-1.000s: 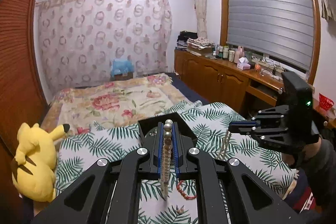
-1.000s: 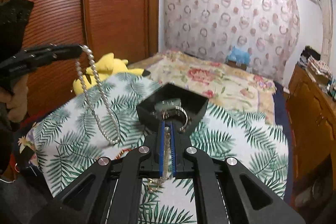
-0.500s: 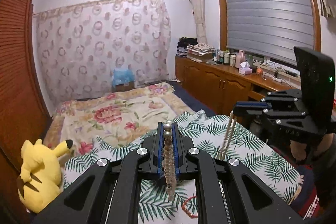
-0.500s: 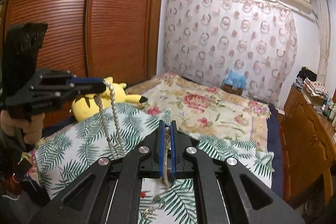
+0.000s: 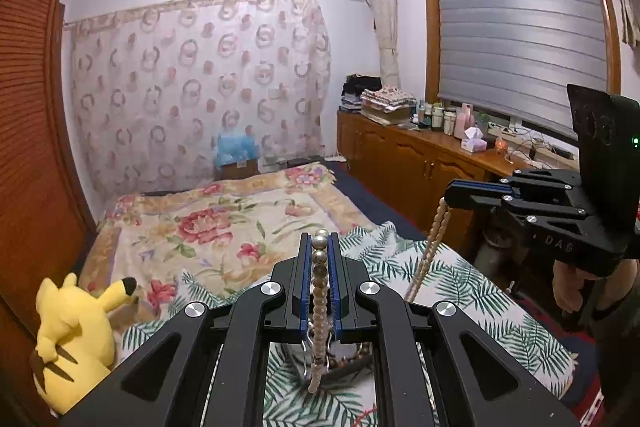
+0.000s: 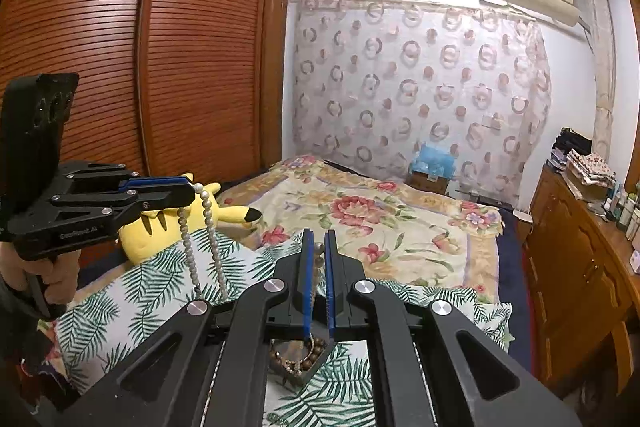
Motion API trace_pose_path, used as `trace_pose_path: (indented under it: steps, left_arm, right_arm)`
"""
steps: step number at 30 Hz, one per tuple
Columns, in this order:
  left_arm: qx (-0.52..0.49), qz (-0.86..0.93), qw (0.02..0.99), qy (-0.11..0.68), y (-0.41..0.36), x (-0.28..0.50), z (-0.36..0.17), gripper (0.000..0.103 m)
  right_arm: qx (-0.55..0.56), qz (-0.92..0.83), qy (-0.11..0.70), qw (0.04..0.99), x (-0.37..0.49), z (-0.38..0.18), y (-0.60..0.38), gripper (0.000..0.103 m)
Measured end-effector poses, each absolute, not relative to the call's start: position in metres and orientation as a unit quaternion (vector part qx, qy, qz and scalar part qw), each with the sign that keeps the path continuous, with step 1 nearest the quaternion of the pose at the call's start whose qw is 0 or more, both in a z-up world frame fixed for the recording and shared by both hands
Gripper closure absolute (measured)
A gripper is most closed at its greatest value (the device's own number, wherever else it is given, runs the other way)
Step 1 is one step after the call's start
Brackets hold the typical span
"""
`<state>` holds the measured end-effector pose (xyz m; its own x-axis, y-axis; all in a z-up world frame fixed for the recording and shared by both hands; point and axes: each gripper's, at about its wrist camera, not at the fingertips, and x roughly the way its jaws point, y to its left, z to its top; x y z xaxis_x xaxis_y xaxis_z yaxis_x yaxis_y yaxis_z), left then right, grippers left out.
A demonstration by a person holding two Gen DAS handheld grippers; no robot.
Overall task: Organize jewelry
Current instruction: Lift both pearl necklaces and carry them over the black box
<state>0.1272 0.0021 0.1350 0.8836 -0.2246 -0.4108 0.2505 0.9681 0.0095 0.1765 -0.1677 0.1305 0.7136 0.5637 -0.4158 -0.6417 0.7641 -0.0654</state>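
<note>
Two strands of jewelry hang nearly straight down, long axes vertical, each pinched at its upper end. The left tool (image 5: 321, 251) has its blue-lined fingers pressed together on the pearl necklace (image 5: 319, 291), a few beads standing above the fingertips and the rest falling as a doubled strand below. Seen from the right wrist view, that same left tool (image 6: 188, 191) carries the pearl necklace (image 6: 208, 239) as a narrow loop hanging toward the leaf-print cloth (image 6: 152, 291). The right tool (image 6: 318, 247) is closed to a thin slit on a fine chain necklace (image 6: 318, 267) with a bead showing near the fingertips; from the left wrist view the right tool (image 5: 450, 197) holds the chain necklace (image 5: 430, 243) slanting slightly down to the leaf-print cloth (image 5: 460, 287). Below both tools, close under the fingers, sits a dark box (image 6: 316, 363) holding a brown bead bracelet (image 6: 312, 345); the dark box (image 5: 344, 367) is mostly hidden. Both strands hang over or just beside it; which one I cannot tell.
</note>
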Motion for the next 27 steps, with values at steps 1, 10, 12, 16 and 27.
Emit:
trace_pose_path:
  steps: [1, 10, 12, 16, 27]
  left_arm:
    - [0.032, -0.121, 0.97, 0.208, 0.001, 0.13, 0.136, 0.096]
    - [0.025, -0.112, 0.963, 0.244, 0.003, 0.157, 0.109, 0.096]
    - [0.024, -0.111, 0.96, 0.257, 0.005, 0.163, 0.097, 0.096]
    - [0.023, -0.111, 0.954, 0.279, 0.006, 0.169, 0.074, 0.096]
    - [0.013, -0.108, 0.944, 0.313, 0.013, 0.152, 0.028, 0.081]
  right_arm:
    - [-0.103, 0.326, 0.19, 0.92, 0.181, 0.131, -0.166, 0.097]
    - [-0.105, 0.315, 0.199, 0.922, 0.209, 0.131, -0.156, 0.097]
    - [-0.106, 0.314, 0.202, 0.922, 0.214, 0.131, -0.153, 0.097]
    - [-0.113, 0.307, 0.197, 0.924, 0.224, 0.136, -0.143, 0.097]
    - [-0.112, 0.3, 0.207, 0.925, 0.247, 0.126, -0.121, 0.097]
